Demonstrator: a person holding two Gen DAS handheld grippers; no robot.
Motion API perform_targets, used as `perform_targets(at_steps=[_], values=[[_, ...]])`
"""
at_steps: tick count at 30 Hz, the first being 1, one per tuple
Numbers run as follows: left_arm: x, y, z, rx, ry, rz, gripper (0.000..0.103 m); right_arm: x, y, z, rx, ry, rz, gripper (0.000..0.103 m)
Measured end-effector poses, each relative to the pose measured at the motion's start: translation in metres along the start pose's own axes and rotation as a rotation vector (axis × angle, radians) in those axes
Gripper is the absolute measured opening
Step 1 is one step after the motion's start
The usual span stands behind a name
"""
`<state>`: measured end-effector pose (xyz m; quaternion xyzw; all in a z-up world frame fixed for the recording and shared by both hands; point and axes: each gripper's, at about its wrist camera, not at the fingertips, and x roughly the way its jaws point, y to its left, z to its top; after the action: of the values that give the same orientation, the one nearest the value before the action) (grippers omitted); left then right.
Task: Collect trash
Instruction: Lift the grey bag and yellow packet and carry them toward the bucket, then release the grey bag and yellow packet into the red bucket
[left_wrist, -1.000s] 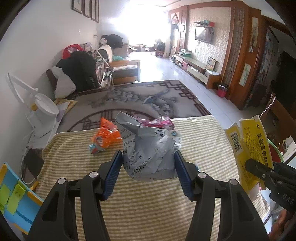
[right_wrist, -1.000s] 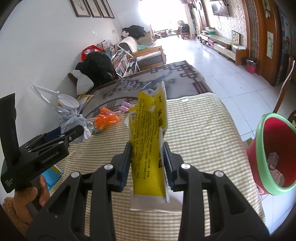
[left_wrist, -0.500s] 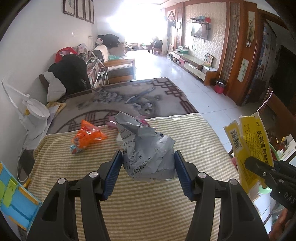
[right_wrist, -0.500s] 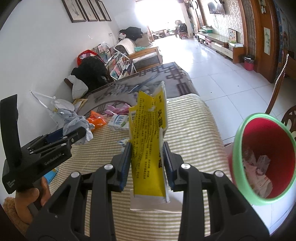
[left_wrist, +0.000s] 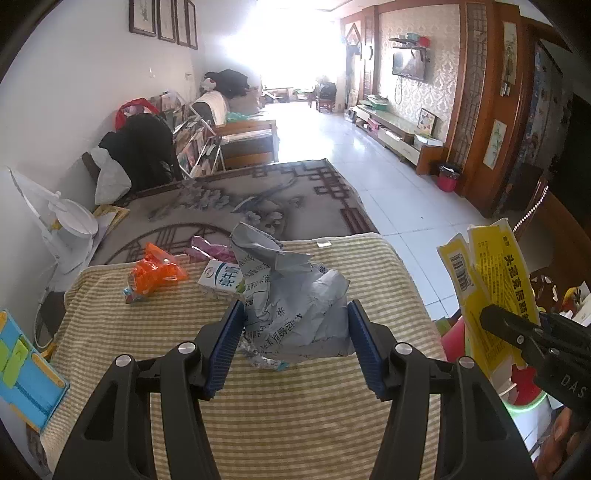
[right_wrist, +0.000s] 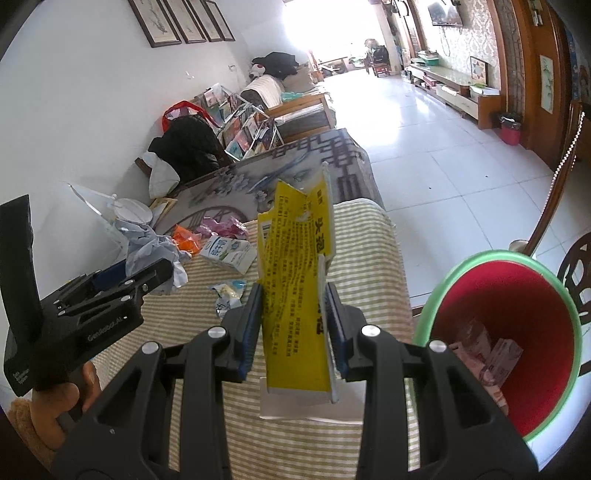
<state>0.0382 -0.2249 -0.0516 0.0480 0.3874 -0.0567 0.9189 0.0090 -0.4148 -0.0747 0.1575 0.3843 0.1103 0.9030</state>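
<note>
Two pieces of trash are in my hands at once. My left gripper (left_wrist: 295, 343) has its fingers clenched on a crumpled grey wrapper (left_wrist: 295, 314), pads pressed into both flanks of the wad, which hangs clear above the striped tabletop (left_wrist: 295, 424). My right gripper (right_wrist: 294, 325) grasps a flattened yellow carton (right_wrist: 295, 288) near its lower end, so most of it stands up past the fingertips. The red bin (right_wrist: 517, 332) with its green rim sits just off the tabletop edge on my right, already holding a few scraps.

I judge the wrapper to be very light, soft and springy; it will puff out and may cling to a pad when I let go, so a wide release directly over the bin mouth seems wise. The carton looks light but stiffer, torn at its top, and held low it could swing or catch the rim; tipping it end-first should help.

Left on the tabletop are an orange packet (left_wrist: 155, 273), a small milk box (left_wrist: 221, 278), a pink wrapper (left_wrist: 210, 251) and a small clear wrapper (right_wrist: 229, 293). The box is rigid enough to pinch across its narrow sides; the films are thin and slippery, so I would bunch them at a crease rather than at a flat edge
</note>
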Motion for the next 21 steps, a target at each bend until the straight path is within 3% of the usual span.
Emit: perform_targets(at_steps=[10, 21], values=[[-0.002, -0.035, 0.007, 0.031, 0.001, 0.005, 0.055, -0.015, -0.035, 0.0, 0.031, -0.016, 0.011, 0.033], [0.008, -0.084, 0.008, 0.077, 0.027, -0.07, 0.055, -0.037, -0.078, -0.007, 0.102, -0.036, -0.057, 0.033]])
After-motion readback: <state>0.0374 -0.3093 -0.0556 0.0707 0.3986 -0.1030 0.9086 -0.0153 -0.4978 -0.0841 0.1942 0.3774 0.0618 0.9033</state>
